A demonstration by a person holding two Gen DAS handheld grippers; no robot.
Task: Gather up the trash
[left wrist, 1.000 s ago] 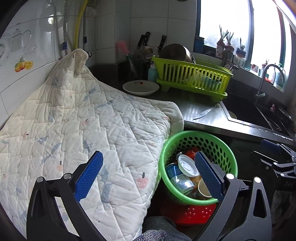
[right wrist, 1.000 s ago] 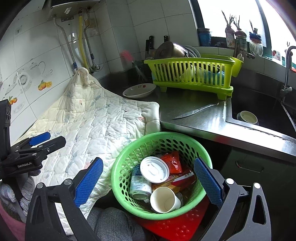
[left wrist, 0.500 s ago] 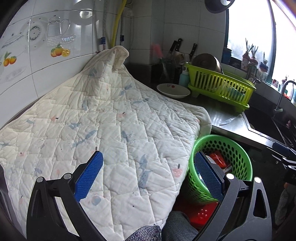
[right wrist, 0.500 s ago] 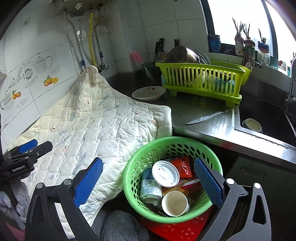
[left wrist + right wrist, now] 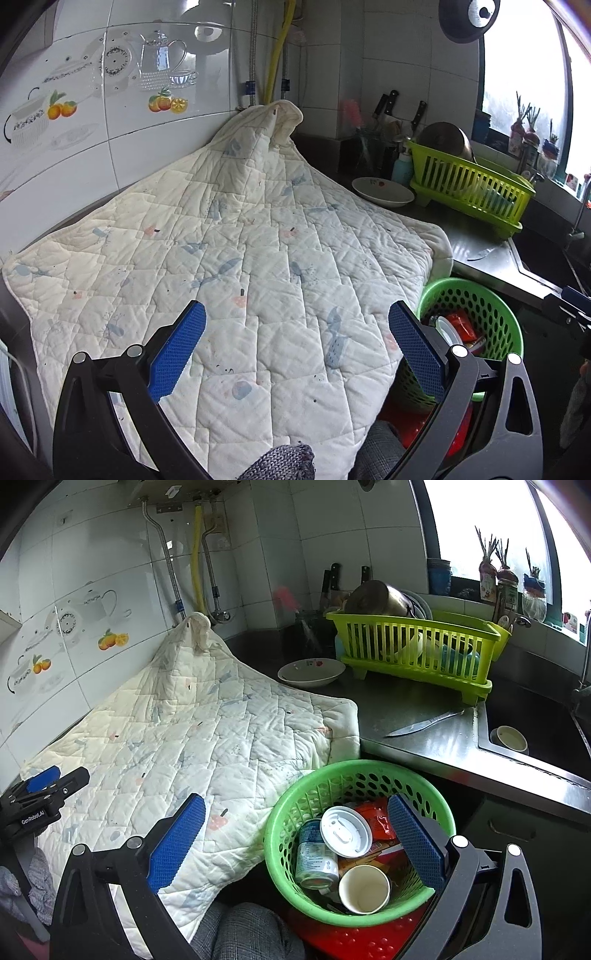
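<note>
Green plastic basket (image 5: 360, 845) at 5 o'clock in the right view, standing on something red (image 5: 354, 939) that is mostly hidden. In it lie a can (image 5: 316, 853), a white lid (image 5: 345, 831), a paper cup (image 5: 364, 889) and a red wrapper (image 5: 376, 818); the can's print is too small to read. A quilt (image 5: 236, 273) covers the steel bench (image 5: 417, 716), so what lies under it cannot be told. White tiles carry teapot and fruit pictures. A knife (image 5: 424, 723), bowl (image 5: 310, 672) and yellow-green rack (image 5: 417, 650) sit toward 1 o'clock beside the sink (image 5: 535, 723). The left tool (image 5: 297, 349), jaws wide, holds nothing above the quilt; at 9 o'clock in the right view, its body reads "GenRobot.AI". The right tool (image 5: 295, 838) is wide and empty over the basket.
</note>
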